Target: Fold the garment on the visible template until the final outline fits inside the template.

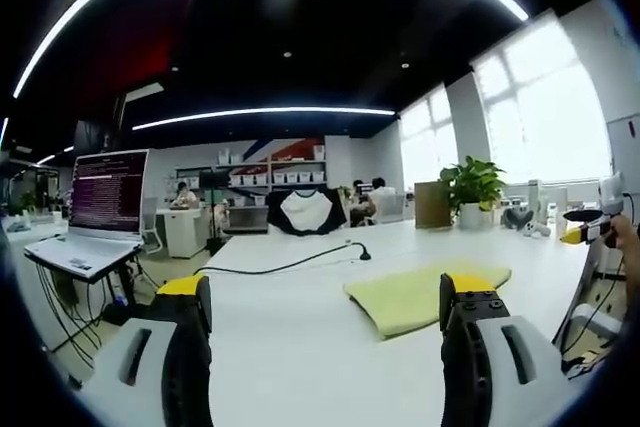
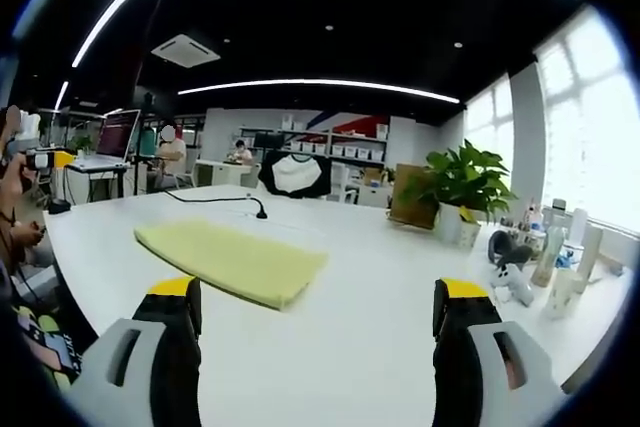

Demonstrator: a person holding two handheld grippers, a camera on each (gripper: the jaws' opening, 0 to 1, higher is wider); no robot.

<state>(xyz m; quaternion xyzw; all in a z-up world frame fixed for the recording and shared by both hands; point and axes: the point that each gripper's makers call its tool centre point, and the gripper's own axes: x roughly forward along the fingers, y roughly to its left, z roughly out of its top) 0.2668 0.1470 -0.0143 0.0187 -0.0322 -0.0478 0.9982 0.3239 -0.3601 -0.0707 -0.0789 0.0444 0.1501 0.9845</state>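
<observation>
While the yellow garment (image 2: 235,260) lies flat on the surface (image 2: 380,317), both grippers' fingers gape empty; grabbing an edge looks like the next move.

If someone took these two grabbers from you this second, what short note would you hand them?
Left gripper: open, holding nothing, above the white table.
Right gripper: open, holding nothing.
Yellow garment: lies flat on the table ahead of both grippers, apart from the jaws; it looks already folded into a long shape.
Black cable: lies beyond the garment.
No template outline can be made out, so whether the fit is done cannot be told.
Left: check the outline, fold again if needed.
</observation>
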